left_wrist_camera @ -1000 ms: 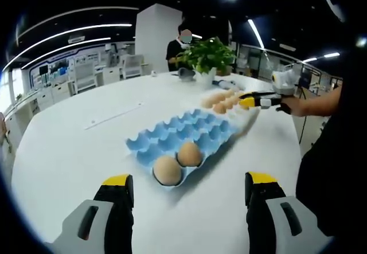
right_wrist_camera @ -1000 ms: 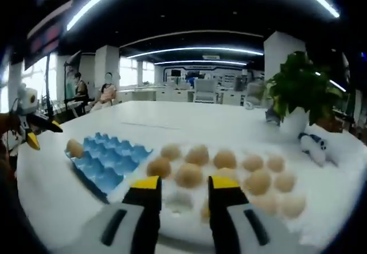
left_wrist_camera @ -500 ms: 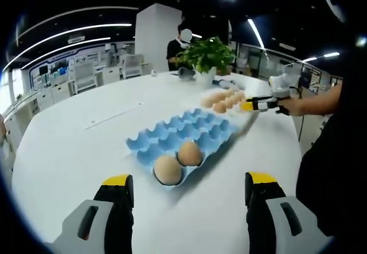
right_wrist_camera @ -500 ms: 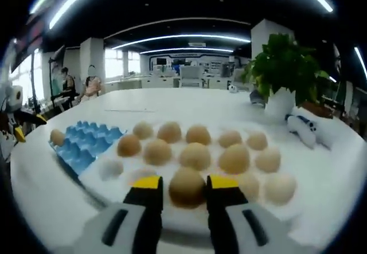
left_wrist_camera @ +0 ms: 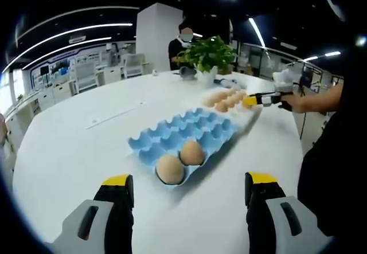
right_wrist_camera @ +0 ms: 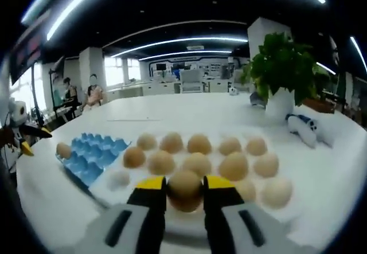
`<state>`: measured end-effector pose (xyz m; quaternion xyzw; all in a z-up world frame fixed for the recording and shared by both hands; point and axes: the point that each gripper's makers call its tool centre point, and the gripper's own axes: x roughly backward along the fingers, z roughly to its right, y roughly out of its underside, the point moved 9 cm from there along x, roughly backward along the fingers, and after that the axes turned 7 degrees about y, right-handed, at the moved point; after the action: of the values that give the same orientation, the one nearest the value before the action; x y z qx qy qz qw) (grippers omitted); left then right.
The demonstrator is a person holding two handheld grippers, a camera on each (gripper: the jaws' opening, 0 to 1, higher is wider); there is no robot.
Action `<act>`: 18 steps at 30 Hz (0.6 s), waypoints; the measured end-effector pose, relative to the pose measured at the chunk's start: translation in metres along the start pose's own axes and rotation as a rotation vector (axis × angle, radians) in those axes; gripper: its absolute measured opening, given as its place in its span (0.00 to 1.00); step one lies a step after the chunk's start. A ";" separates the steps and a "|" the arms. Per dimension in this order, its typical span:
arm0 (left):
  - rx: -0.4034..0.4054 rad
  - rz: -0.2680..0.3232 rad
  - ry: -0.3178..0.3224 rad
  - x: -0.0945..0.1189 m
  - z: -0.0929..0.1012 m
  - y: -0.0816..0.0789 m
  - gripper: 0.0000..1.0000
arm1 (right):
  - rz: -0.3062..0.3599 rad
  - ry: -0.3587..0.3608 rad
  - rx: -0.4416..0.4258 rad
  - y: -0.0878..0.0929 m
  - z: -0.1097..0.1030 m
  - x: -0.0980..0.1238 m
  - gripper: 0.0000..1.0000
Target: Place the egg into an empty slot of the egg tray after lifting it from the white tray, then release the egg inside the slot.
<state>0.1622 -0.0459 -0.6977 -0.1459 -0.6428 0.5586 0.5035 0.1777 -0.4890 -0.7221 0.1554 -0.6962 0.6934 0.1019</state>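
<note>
In the right gripper view our right gripper (right_wrist_camera: 184, 183) has its yellow-tipped jaws closed against the two sides of a brown egg (right_wrist_camera: 184, 190). The lower part of that egg is hidden behind the jaws, so we cannot tell whether it rests on the white tray (right_wrist_camera: 298, 208) or sits just clear of it. Behind it the other eggs (right_wrist_camera: 198, 163) lie in rows on the tray; one pale egg (right_wrist_camera: 118, 178) at the tray's left side is blurred and hard to make out. The blue egg tray (right_wrist_camera: 94, 153) lies just left of the white tray, touching or nearly so, with one egg showing at its far left corner.

In the left gripper view our left gripper (left_wrist_camera: 189, 188) hovers with its jaws wide apart and nothing between them. The blue egg tray holds two eggs (left_wrist_camera: 180, 161) in its nearest slots, side by side. The right gripper appears small at the far right, over the white tray, held by a hand (left_wrist_camera: 289, 100); what it grips is too small to see there.

A potted plant (right_wrist_camera: 281, 73) stands on the white table (left_wrist_camera: 63, 156) beyond the trays. Beside the pot lies a small white and blue object (right_wrist_camera: 301, 129) we cannot identify. We can read no writing or labels anywhere.
</note>
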 end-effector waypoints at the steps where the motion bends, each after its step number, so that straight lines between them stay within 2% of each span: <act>1: 0.000 -0.001 0.001 0.000 0.000 0.000 0.81 | 0.005 -0.003 -0.001 -0.002 -0.001 0.001 0.25; 5: -0.004 -0.003 0.003 0.000 0.001 -0.001 0.81 | 0.027 -0.049 0.001 -0.009 -0.014 0.004 0.24; 12: -0.007 -0.007 0.005 -0.002 0.001 -0.001 0.81 | 0.046 -0.190 0.057 -0.018 -0.061 0.002 0.25; 14: -0.008 -0.006 0.007 -0.002 0.001 -0.002 0.81 | 0.053 -0.241 0.105 -0.018 -0.072 -0.001 0.25; 18: -0.010 -0.003 0.007 -0.001 0.000 -0.002 0.81 | 0.051 -0.310 0.102 -0.020 -0.094 -0.009 0.25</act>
<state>0.1633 -0.0477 -0.6960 -0.1494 -0.6440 0.5542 0.5058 0.1861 -0.3944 -0.7046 0.2478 -0.6710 0.6980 -0.0327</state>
